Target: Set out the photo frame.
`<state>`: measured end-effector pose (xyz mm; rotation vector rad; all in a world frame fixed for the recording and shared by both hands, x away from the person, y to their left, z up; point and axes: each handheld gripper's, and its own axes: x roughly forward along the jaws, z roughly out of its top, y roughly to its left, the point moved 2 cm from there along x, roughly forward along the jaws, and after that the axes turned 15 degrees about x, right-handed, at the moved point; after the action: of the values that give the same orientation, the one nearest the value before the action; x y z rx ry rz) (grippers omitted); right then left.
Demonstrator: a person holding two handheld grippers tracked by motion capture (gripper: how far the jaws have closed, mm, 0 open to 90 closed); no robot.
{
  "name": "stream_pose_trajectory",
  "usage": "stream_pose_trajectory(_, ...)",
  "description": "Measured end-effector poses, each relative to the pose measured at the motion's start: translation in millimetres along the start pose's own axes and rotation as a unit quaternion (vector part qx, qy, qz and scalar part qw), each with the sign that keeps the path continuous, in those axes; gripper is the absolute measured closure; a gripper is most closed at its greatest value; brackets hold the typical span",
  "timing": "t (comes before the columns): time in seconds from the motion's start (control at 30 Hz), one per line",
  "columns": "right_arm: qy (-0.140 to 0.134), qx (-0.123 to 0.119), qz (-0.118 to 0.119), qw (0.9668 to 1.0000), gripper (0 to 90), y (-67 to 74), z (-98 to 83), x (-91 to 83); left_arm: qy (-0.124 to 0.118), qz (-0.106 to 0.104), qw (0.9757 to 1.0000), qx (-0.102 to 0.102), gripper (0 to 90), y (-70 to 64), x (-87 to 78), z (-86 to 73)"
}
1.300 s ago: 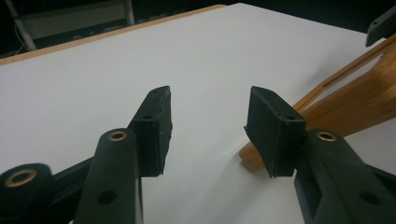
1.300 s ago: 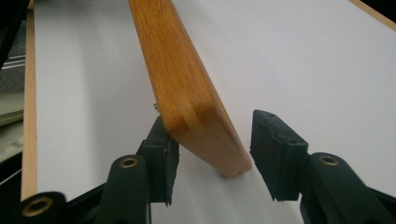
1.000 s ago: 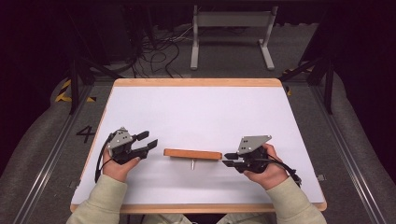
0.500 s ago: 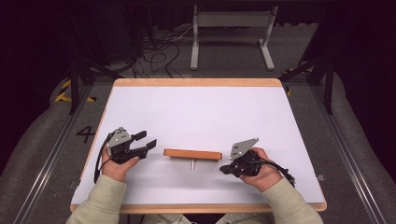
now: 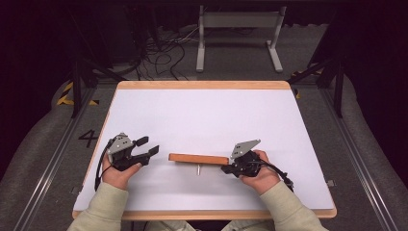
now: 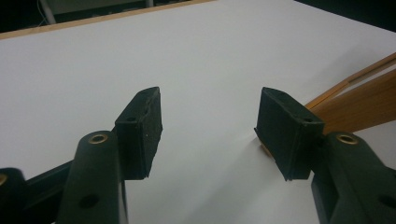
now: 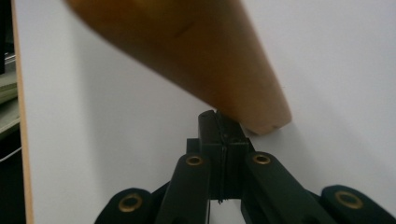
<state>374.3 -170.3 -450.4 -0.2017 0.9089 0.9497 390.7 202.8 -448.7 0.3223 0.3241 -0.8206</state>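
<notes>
Board (image 5: 198, 158) work looks to us barely begun: it lies flat on the white tabletop (image 5: 207, 115), near the front edge and about midway between our two hands, and neither gripper has hold of it.

Nearest to us, the left hand (image 5: 118, 173) and right hand (image 5: 260, 175) rest low on the tabletop at either end of the board. The right gripper (image 5: 225, 169) sits at the board's right end with its fingers pressed flat together and nothing between them. In the right gripper view the closed tips (image 7: 226, 123) sit right up against the board's rounded end (image 7: 187, 51), seemingly just under its edge; we cannot tell whether they touch it. The left gripper (image 5: 148, 146) stands a little apart from the left end. Its fingers have just been opening and now stand wide with only bare tabletop between them (image 6: 208, 116); the board (image 6: 359, 109) lies off beyond its right finger.

We judge that everything is left to do: one gripper must close on the board, or the shut right fingers must nudge or pry it, before it goes anywhere.

As for looks, the board is a long, narrow strip of orange-brown wood, smooth, with rounded corners. It lies left to right, and a short metal peg (image 5: 197, 170) juts from its near side, around the middle.

Farther off the tabletop is bare. Past its far edge cables (image 5: 159, 53) and a grey stand (image 5: 239, 33) sit on the dark floor.
</notes>
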Motion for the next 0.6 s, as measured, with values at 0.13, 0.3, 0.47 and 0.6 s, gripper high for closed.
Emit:
stream_pose_trajectory(0.13,-0.005,0.012,-0.006,0.9999,90.0,-4.8,1.8,1.9,0.0,0.002,1.0,-0.001,40.9,0.3,-2.0,-1.2)
stream_pose_trajectory(0.3,-0.029,0.047,-0.014,0.9984,90.0,-18.8,10.3,7.9,0.002,0.005,1.0,-0.003,40.6,-0.2,-4.6,-2.0)
stream_pose_trajectory(0.47,-0.042,0.075,-0.019,0.9961,90.0,-28.3,20.5,17.0,0.004,0.006,1.0,0.002,40.5,-2.0,-3.6,-2.4)
stream_pose_trajectory(0.6,-0.05,0.091,-0.03,0.9942,90.0,-36.7,31.9,24.4,0.015,0.004,0.9999,0.004,40.5,-4.1,-0.7,-4.9)
